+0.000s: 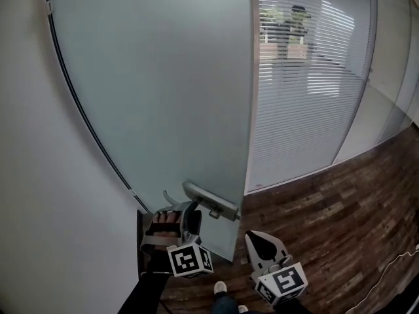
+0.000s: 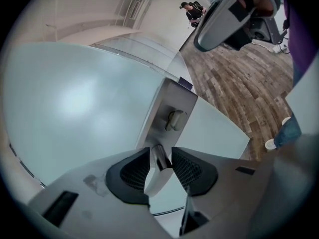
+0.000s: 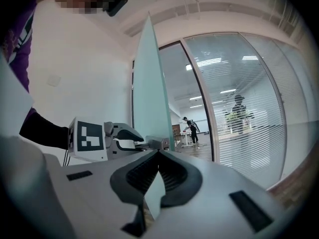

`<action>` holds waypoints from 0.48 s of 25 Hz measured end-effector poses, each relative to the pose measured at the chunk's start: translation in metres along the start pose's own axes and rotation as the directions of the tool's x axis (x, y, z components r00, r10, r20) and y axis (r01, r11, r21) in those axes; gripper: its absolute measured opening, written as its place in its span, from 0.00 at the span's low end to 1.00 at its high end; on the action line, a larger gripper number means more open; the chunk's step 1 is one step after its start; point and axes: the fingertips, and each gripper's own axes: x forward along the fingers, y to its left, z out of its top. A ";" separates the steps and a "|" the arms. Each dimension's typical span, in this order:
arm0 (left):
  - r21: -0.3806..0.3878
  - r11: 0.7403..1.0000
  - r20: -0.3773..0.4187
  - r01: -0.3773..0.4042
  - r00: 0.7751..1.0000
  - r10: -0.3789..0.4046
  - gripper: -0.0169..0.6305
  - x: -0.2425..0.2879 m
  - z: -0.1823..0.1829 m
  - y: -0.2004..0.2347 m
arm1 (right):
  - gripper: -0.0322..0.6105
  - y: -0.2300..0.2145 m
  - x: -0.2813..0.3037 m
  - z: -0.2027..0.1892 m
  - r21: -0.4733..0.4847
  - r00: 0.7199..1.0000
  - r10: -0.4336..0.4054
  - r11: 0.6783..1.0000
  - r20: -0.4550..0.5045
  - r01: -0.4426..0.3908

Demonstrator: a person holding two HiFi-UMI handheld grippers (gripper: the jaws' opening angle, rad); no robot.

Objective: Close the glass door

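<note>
Left gripper view: left gripper fingers grasp the door handle; right gripper fingers clenched, empty.

The left claw grips the metal door handle between its 2 pads. Above, a thumb-turn sits on the steel lock plate of the frosted glass door. Wooden floor lies beyond.

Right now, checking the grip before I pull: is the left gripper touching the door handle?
Touching. The left gripper view shows the door handle pinched between the pads of the left gripper, with no gap on either side.
</note>
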 end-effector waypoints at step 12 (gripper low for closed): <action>0.034 0.999 0.153 0.004 0.988 -0.009 0.23 0.035 0.004 0.013 | 0.04 -0.058 0.059 0.016 0.007 0.992 -0.127 0.992 0.012 0.127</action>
